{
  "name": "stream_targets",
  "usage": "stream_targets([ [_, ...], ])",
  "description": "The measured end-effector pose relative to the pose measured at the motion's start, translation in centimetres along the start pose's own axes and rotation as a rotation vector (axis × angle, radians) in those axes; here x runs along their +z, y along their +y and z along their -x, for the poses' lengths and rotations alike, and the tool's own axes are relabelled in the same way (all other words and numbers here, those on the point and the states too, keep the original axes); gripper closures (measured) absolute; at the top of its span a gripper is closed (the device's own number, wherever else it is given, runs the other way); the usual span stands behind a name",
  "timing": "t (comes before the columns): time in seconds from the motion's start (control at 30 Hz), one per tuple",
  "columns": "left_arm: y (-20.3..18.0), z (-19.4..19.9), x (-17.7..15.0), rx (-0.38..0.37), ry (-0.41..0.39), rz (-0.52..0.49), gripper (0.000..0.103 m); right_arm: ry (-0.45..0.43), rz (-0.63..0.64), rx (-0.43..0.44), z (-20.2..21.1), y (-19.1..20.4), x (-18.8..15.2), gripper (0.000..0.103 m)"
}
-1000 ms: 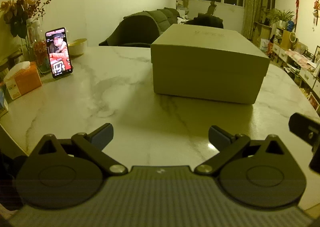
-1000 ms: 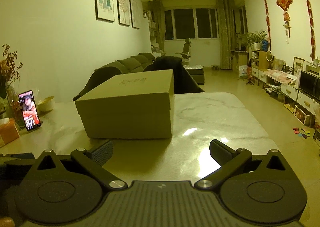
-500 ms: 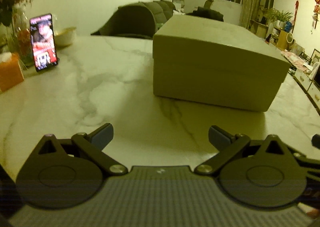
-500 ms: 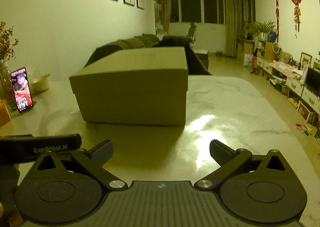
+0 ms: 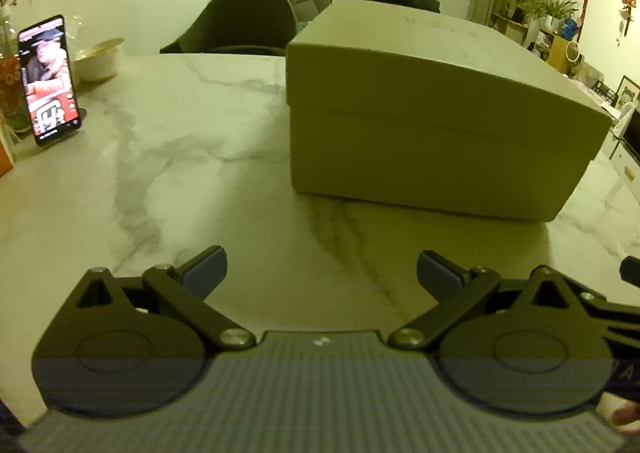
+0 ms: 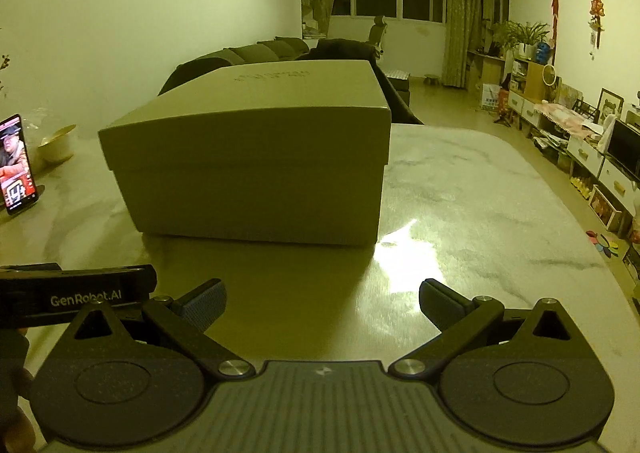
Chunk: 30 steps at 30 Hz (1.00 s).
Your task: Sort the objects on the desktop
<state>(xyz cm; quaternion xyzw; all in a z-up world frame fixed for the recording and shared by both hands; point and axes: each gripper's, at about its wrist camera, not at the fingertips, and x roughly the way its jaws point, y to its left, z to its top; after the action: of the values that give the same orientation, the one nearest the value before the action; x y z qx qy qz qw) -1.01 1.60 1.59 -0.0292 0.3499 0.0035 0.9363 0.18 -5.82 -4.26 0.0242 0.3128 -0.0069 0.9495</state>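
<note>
A closed cardboard box [image 5: 436, 105] is sitting on the marble desk [image 5: 180, 173], lid on, towards its far edge; the left gripper [image 5: 321, 273] is hovering before it, fingers spread wide and holding nothing; the right gripper [image 6: 322, 299] is likewise gaping, empty; a phone [image 5: 50, 79] is standing propped near the desk's left edge, beside a bowl [image 5: 98, 59].

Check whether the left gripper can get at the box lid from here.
Probably yes. The left gripper is open and empty, and only bare table lies between it and the box. The lid is shut; nothing rests on it.
</note>
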Motion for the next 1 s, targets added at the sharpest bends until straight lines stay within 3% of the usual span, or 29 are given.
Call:
stream_targets([
  [0.47,-1.3,-3.7,0.5,-0.027,0.051,-0.058,0.0,0.063,-0.01,-0.077,-4.9,-1.5,0.8,0.0],
  [1.0,-1.7,-4.0,0.1,-0.014,-0.002,-0.079,0.0,0.089,-0.008,-0.1,-8.6,-2.5,1.1,0.0],
])
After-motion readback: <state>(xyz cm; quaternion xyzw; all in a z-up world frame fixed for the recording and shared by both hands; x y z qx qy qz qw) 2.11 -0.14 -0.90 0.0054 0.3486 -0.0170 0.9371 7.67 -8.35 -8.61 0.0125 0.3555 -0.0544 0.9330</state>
